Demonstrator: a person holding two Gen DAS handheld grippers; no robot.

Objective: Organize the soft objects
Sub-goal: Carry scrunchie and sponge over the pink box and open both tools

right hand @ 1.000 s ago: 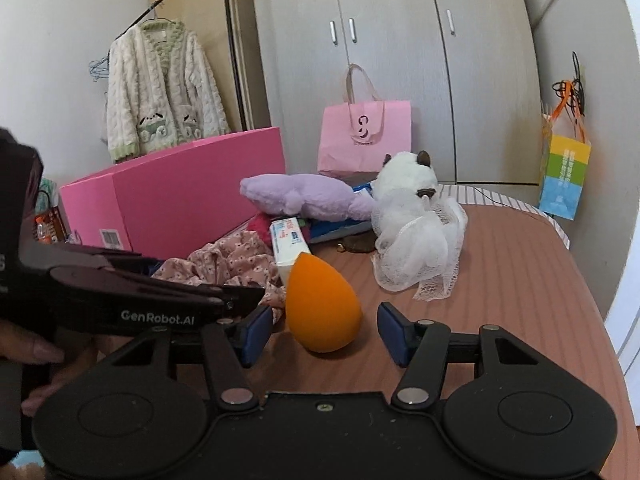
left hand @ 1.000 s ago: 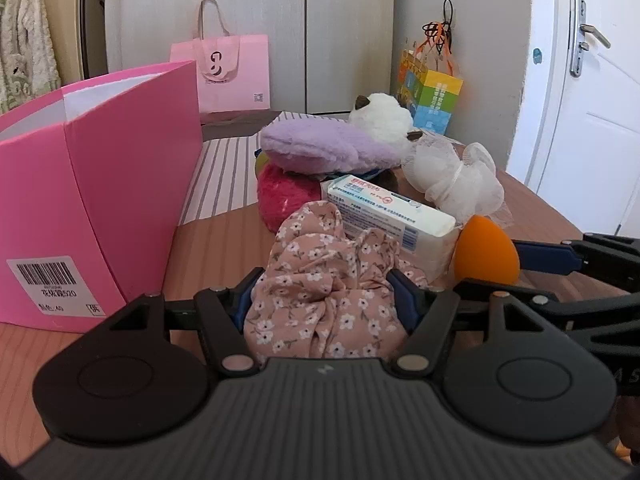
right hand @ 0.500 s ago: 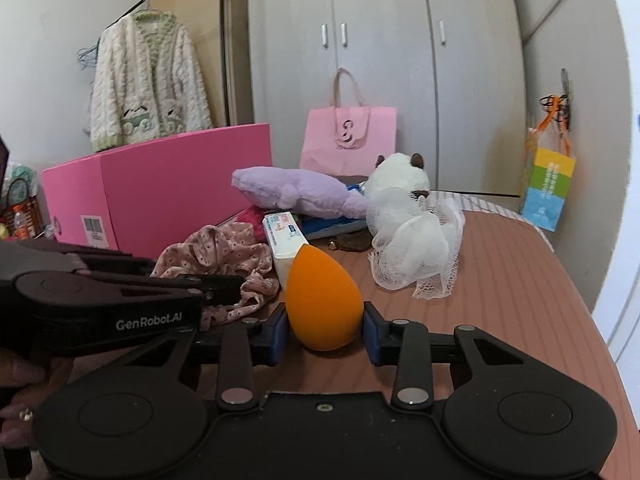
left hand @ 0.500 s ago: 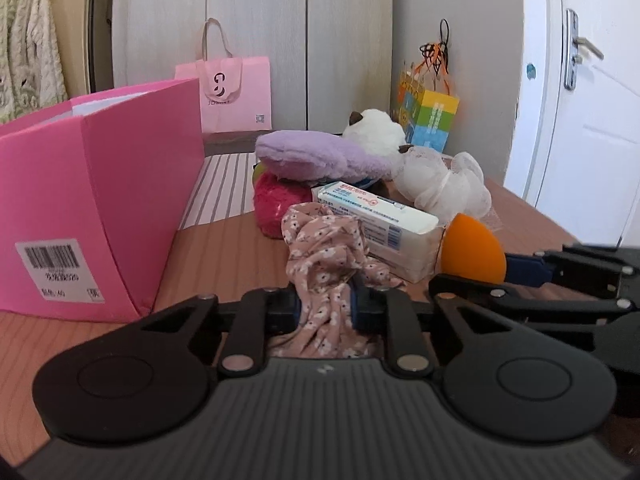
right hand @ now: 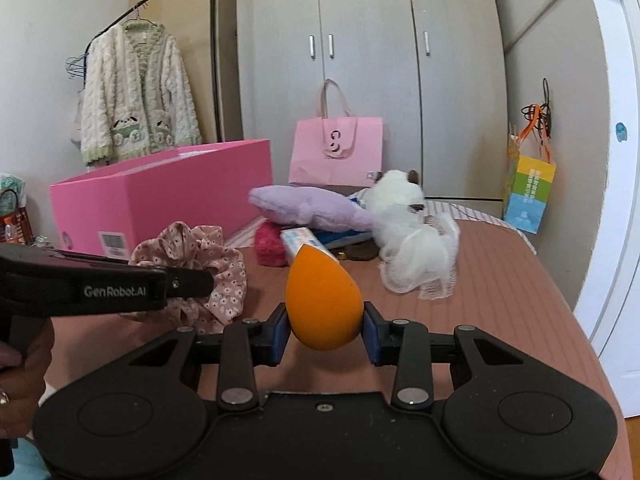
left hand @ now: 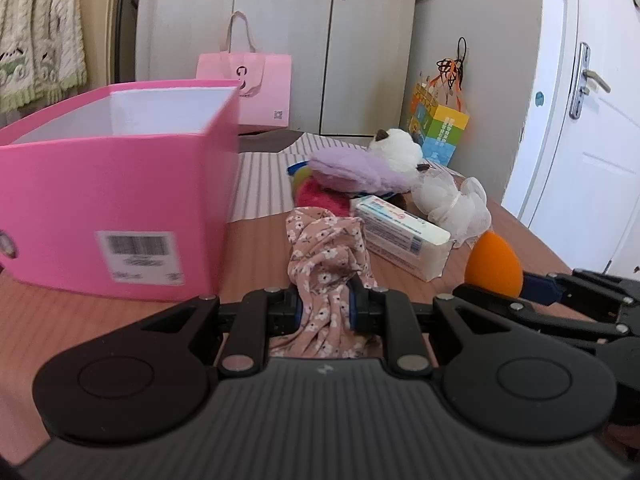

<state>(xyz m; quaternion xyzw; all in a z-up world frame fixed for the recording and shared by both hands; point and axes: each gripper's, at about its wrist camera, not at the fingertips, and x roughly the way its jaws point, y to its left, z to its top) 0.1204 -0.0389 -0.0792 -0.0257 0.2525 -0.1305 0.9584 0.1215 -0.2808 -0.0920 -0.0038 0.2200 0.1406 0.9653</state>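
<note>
**A:** Left wrist view. What do the left tongs (left hand: 324, 306) hold?

**B:** They are pinched nearly closed on the dusty-pink floral fabric scrunchie (left hand: 326, 256), at lower centre of the frame. Its loose folds rise above the pads and bulge below them. The open pink cardboard box (left hand: 120, 200) fills the left half, standing on the brown ribbed tabletop (left hand: 260, 248). At right edge, the orange teardrop makeup sponge (left hand: 494, 264) shows in the other tool.

**A:** And the pile?

**B:** Centre right: a lilac plush pillow (left hand: 352, 168), a white plush cat (left hand: 396, 146), a white mesh bath pouf (left hand: 452, 204) and a white wrapped rectangular packet (left hand: 400, 236), all crowded together.

**A:** Right wrist view?

**B:** The right tongs (right hand: 325, 332) grip the sponge (right hand: 322, 300) at its widest part, partly closed, at lower centre. The scrunchie (right hand: 200, 268) hangs from the left tongs (right hand: 200, 278) at middle left; the box (right hand: 160, 196) stands behind it.

**A:** What could go wrong?

**B:** Judged from here: only a fold of cloth is pinched, so the scrunchie may slip free on the way to the box. The sponge is rounded and yielding; squeezed at its curve, it could squirt out. The two tools are near each other and might collide over the box.
</note>
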